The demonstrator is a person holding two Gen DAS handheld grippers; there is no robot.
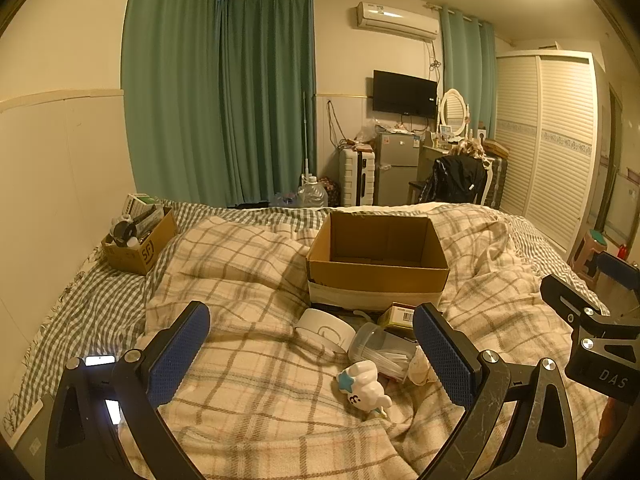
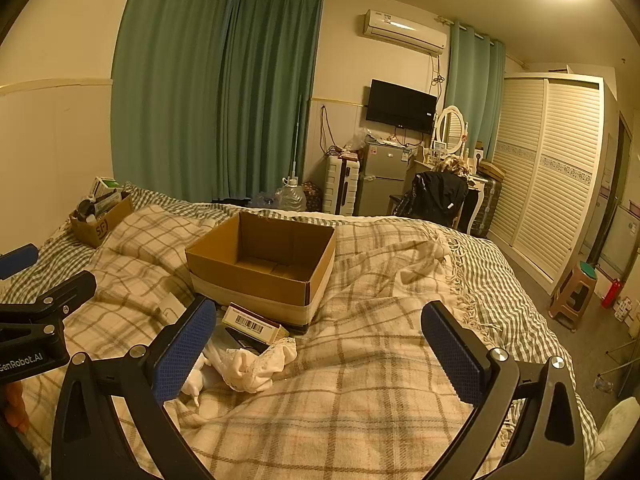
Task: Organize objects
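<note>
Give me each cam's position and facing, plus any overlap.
Left wrist: on the left gripper, aimed down the bed at the open cardboard box; own open fingers show, right gripper at the right edge.
Right wrist: on the right gripper, aimed the same way from further right; own open fingers show, left gripper at the left edge.
Shared: box, barcode carton, plaid blanket.

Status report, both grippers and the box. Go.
Left gripper open, empty, over the clutter. Right gripper open, empty. Box empty on the bed; toy, jar, cloth loose before it. Nothing blocking.
</note>
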